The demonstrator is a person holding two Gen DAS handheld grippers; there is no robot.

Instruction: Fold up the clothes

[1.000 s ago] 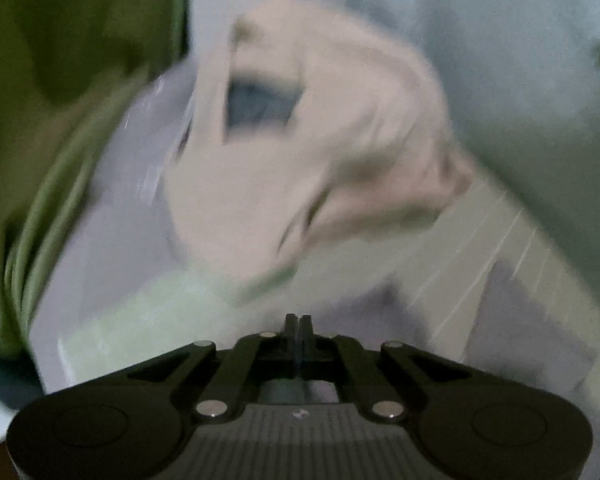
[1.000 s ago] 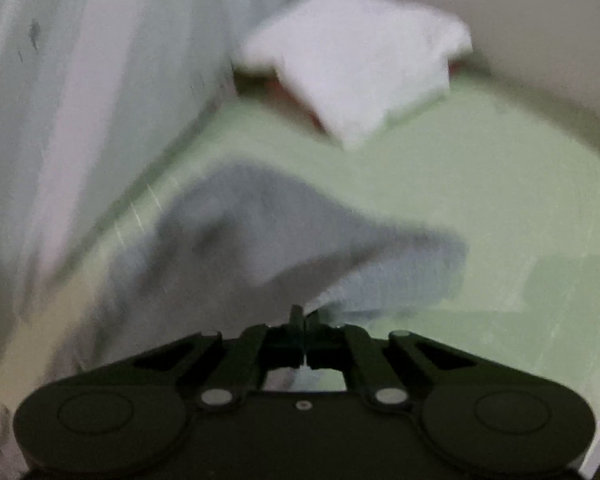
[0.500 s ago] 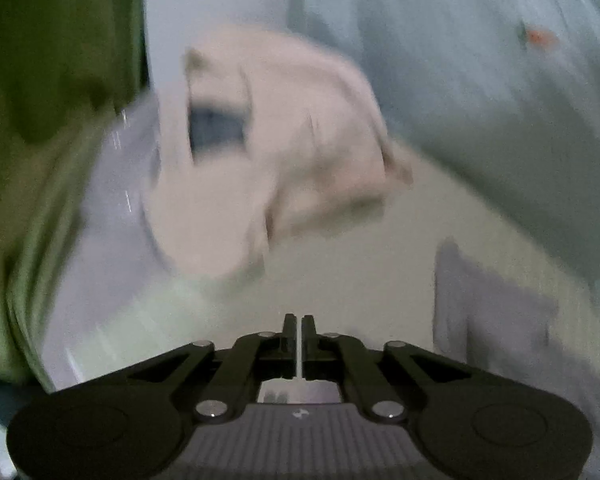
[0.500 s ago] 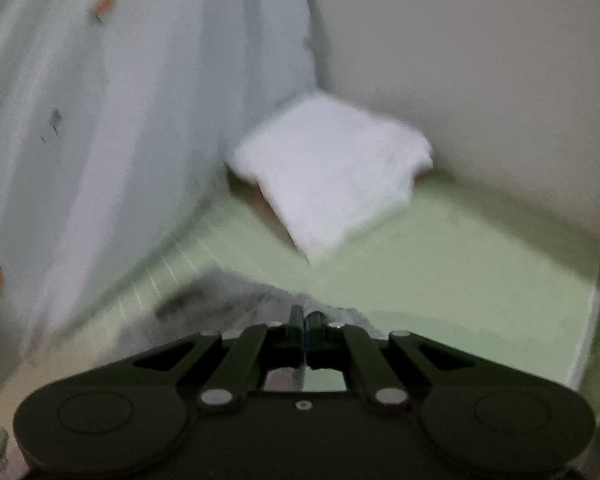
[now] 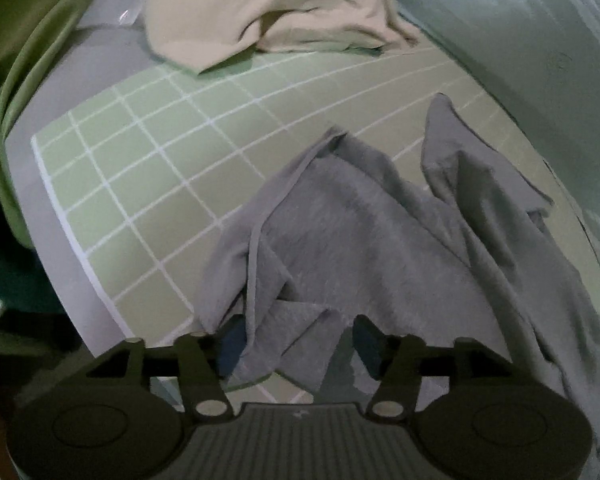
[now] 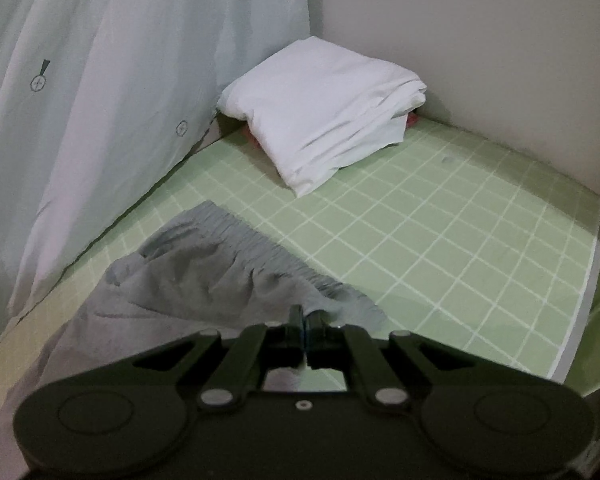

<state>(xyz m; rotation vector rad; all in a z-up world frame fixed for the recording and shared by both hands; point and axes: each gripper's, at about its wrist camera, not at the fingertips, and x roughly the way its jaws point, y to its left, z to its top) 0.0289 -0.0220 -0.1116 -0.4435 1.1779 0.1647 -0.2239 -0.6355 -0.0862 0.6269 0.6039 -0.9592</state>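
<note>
A grey garment (image 5: 372, 240) lies crumpled on the green gridded mat (image 5: 140, 160). My left gripper (image 5: 296, 344) is open, its fingers either side of a fold of the grey cloth at the near edge. In the right wrist view the same grey garment (image 6: 204, 276) shows its gathered waistband towards the mat (image 6: 460, 220). My right gripper (image 6: 306, 320) is shut on the waistband edge of the grey garment.
A crumpled beige garment (image 5: 276, 12) lies at the far end of the mat. A folded white garment (image 6: 324, 108) sits in the far corner by the wall. A pale printed curtain (image 6: 100, 80) hangs along the mat's side. Green fabric (image 5: 16, 80) hangs left.
My left gripper has opened and dropped low over the grey garment, which now lies spread on the mat. My right gripper stays shut on the waistband and has lowered it.
</note>
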